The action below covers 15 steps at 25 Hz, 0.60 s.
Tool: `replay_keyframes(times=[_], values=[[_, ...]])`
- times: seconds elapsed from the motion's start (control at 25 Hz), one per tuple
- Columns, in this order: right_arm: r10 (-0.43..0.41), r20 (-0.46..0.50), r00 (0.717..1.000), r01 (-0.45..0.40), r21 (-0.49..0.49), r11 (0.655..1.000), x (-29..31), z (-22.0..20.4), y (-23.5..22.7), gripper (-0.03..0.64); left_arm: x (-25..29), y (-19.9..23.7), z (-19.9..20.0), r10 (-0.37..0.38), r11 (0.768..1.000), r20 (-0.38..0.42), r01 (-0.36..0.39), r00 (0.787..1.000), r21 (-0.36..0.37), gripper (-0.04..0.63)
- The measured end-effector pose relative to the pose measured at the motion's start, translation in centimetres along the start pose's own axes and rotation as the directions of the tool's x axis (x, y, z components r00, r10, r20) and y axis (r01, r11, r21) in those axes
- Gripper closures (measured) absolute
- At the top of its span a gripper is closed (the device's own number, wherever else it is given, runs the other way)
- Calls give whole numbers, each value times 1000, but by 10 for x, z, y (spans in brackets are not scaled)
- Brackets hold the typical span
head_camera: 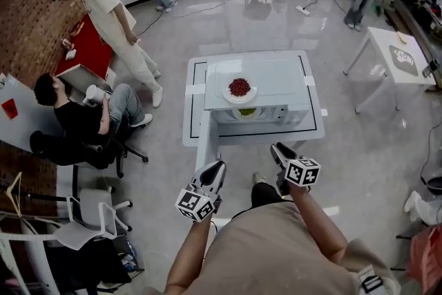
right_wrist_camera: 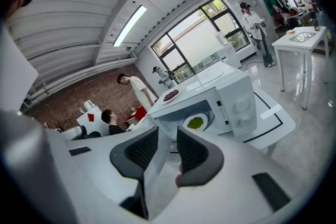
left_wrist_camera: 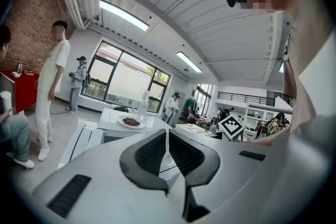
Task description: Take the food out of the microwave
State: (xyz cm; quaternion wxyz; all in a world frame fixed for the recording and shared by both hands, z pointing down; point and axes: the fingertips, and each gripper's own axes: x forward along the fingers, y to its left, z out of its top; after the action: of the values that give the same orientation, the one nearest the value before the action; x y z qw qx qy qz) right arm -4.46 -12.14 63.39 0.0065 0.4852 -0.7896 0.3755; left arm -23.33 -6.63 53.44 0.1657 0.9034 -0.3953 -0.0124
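Head view shows the plate of green food (head_camera: 246, 112) inside the open microwave (head_camera: 280, 79) on the white surface (head_camera: 192, 117), with a plate of red food (head_camera: 239, 88) on top. The left gripper (head_camera: 215, 167) has its jaws almost closed on nothing, and the right gripper (head_camera: 279, 148) has its jaws apart and empty.

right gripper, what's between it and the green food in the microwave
Only bare table edge, in the head view; the microwave door is swung open to the left.

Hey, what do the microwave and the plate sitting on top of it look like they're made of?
Microwave: smooth white casing with a soft sheen on top, likely painted metal, possibly plastic; the look leaves it open. Plate: white and glossy with a bright rim, probably ceramic, though melamine would look alike.
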Motion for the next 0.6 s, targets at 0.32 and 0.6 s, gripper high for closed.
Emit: replay_keyframes(times=[0.32, 0.6], values=[[26, -118, 993, -22, 33, 999, 83, -1, -54, 517, 63, 27, -8, 60, 997, -84, -63, 995, -34, 588], [29, -150, 988, -13, 103, 995, 157, -16, -99, 517, 108, 44, -17, 91, 994, -139, -98, 986, -39, 588]])
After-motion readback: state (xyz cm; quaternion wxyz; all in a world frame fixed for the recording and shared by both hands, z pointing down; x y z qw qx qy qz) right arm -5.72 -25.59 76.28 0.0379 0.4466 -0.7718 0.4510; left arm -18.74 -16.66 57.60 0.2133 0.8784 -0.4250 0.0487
